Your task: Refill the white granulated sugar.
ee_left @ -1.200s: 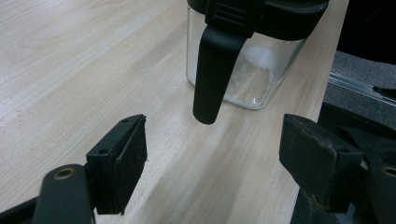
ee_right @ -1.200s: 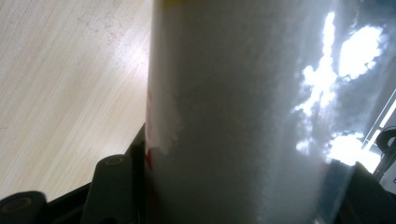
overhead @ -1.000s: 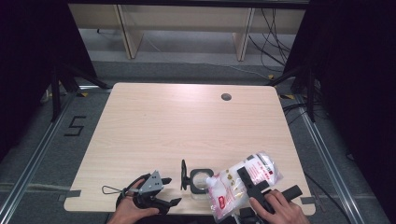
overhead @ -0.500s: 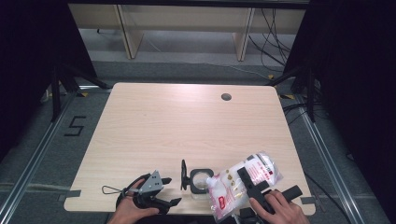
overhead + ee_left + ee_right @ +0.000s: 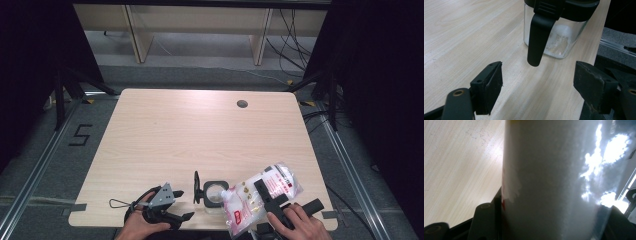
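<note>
writing: bag (image 5: pixel 261 194) has red print, unreadable; floor mark "5" (image 5: pixel 80 135) | right gripper (image 5: pixel 270 196) clamps bag, tilted over jar (image 5: pixel 215 194) at table (image 5: pixel 200 135) near edge | left gripper (image 5: pixel 537 87) jaws apart, empty, low, facing jar's lid latch (image 5: pixel 539 37)

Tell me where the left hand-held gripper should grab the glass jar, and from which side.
Grip the glass jar across its clear body, below the black lid rim. Come in level from the left hand-held gripper side; its open jaws already face it. The hanging black latch sits in front, so probably close around or just beside it.
</note>
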`<state>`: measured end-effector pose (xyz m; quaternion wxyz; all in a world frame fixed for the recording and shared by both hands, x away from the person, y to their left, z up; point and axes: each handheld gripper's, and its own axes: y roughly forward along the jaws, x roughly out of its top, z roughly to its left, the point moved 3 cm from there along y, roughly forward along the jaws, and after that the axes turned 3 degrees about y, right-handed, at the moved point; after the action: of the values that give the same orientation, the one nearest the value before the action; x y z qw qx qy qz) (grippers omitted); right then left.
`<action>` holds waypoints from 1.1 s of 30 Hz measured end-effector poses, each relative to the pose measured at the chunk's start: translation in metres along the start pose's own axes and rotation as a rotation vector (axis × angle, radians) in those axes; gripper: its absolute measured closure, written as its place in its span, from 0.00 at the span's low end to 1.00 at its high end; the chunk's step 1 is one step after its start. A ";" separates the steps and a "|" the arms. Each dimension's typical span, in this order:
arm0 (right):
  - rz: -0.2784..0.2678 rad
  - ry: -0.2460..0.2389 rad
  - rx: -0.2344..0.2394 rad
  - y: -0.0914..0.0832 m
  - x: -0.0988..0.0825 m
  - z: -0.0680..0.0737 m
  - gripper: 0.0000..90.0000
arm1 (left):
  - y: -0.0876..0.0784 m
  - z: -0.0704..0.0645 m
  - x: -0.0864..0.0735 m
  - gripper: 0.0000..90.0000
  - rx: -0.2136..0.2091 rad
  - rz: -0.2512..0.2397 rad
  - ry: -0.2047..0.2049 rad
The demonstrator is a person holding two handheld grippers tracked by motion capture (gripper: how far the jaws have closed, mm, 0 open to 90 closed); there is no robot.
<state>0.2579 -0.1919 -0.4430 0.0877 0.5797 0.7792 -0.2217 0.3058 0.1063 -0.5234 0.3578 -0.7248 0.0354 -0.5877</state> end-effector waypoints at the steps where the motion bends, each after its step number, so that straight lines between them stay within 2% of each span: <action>1: 0.002 -0.012 -0.002 0.000 0.000 -0.001 0.50 | 0.000 0.000 0.000 0.25 -0.001 0.000 0.001; 7: -0.003 -0.007 0.003 0.000 0.000 0.000 0.50 | 0.000 -0.001 0.000 0.25 0.001 -0.003 -0.014; 9: -0.002 -0.006 0.003 0.000 0.000 0.000 0.50 | 0.000 0.000 0.000 0.25 -0.002 -0.001 -0.003; 11: -0.004 -0.001 0.004 0.001 0.000 0.000 0.50 | 0.000 0.000 0.000 0.25 0.003 0.002 -0.009; 12: -0.002 -0.014 0.002 0.000 0.000 -0.001 0.50 | 0.000 0.000 0.000 0.25 -0.002 -0.002 -0.001; 18: -0.003 0.009 0.005 0.000 -0.001 0.000 0.50 | 0.001 -0.001 0.000 0.25 -0.002 -0.005 -0.008; 22: -0.001 0.007 0.003 0.000 -0.001 0.000 0.50 | 0.000 0.000 0.000 0.25 -0.002 -0.001 0.002; 27: -0.007 0.010 0.000 0.000 -0.001 0.000 0.50 | 0.000 -0.001 0.000 0.25 -0.002 -0.006 -0.009; 29: -0.008 0.011 -0.001 0.000 -0.001 0.000 0.50 | 0.000 0.000 0.000 0.25 -0.002 -0.007 -0.006; 32: -0.008 0.013 -0.001 0.000 -0.001 0.000 0.50 | -0.001 0.002 0.000 0.25 -0.001 0.005 0.025; 33: -0.010 0.010 -0.003 0.000 -0.001 -0.001 0.50 | -0.001 0.002 0.000 0.25 0.004 0.010 0.019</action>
<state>0.2580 -0.1923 -0.4421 0.0836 0.5765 0.7830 -0.2181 0.3069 0.1075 -0.5232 0.3620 -0.7183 0.0413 -0.5927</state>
